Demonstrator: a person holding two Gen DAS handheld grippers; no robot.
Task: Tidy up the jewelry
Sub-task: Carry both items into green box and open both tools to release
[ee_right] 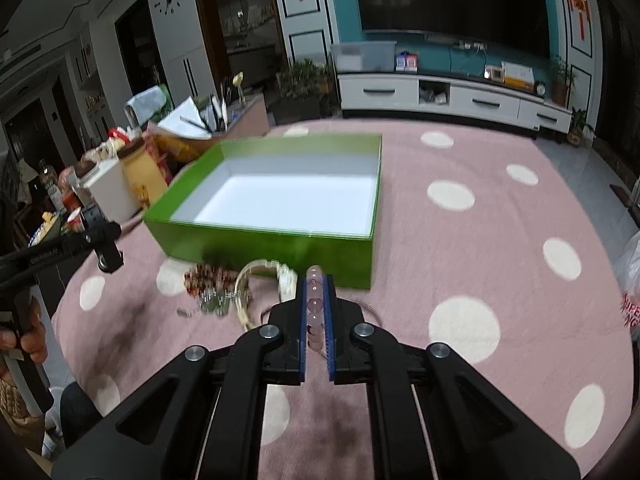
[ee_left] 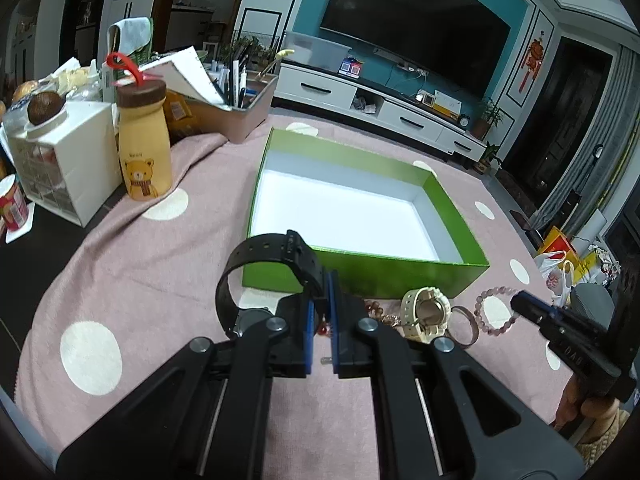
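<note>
Before the green box (ee_left: 360, 208), left gripper (ee_left: 320, 312) jaws clamp a black watch (ee_left: 260, 272); right gripper (ee_right: 316, 304) jaws pinch seemingly pink beads (ee_right: 315, 308); cream watch (ee_left: 426, 312) at three o'clock.

open pink dotted cloth (ee_right: 480, 240) right of green box (ee_right: 264, 244); left of frame crowded by bear bottle (ee_left: 145, 148), white drawer unit (ee_left: 68, 168), pen bin (ee_left: 244, 112).

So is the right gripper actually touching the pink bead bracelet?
Touching. The right wrist view shows the right gripper shut on the pink bead bracelet, beads pinched between both blue fingers.
</note>
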